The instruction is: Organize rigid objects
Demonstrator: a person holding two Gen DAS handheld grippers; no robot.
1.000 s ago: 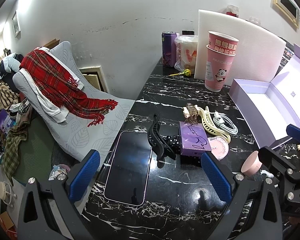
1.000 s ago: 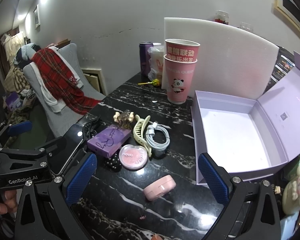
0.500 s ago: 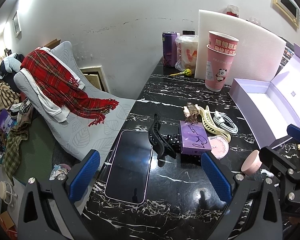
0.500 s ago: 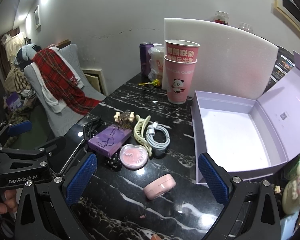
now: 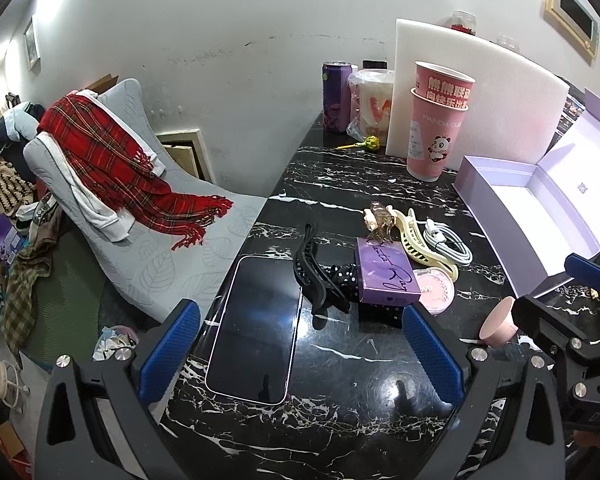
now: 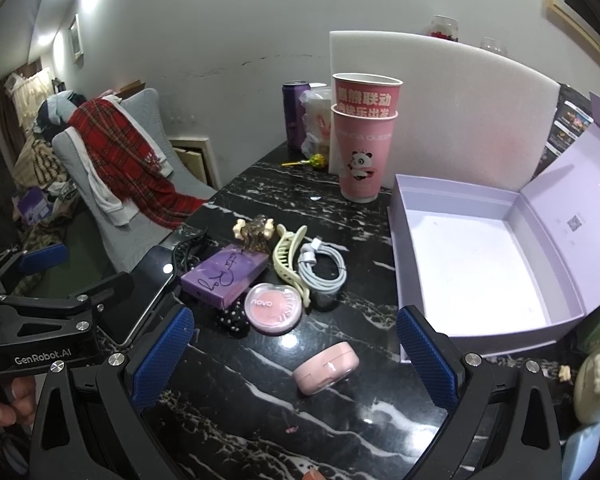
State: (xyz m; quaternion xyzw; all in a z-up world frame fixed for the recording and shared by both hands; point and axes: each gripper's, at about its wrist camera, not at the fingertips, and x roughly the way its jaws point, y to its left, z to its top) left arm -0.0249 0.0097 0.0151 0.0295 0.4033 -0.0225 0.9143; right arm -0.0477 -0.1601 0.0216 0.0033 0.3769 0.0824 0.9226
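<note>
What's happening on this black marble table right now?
A person holds two grippers over the marble table, both open and empty. The right gripper hovers near a pink compact; the left gripper hovers over a phone. Nothing is picked up yet. A purple card box, hair clips, a blush case and a coiled cable sit clustered beside the open lavender box, which has nothing in it.

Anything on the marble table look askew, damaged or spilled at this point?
No spill or damage shows. The phone lies at the table's left edge. The purple card box sits tilted, propped on the polka-dot item beneath it. The lavender gift box stands open and empty. Both tongs, left and right, are open.
</note>
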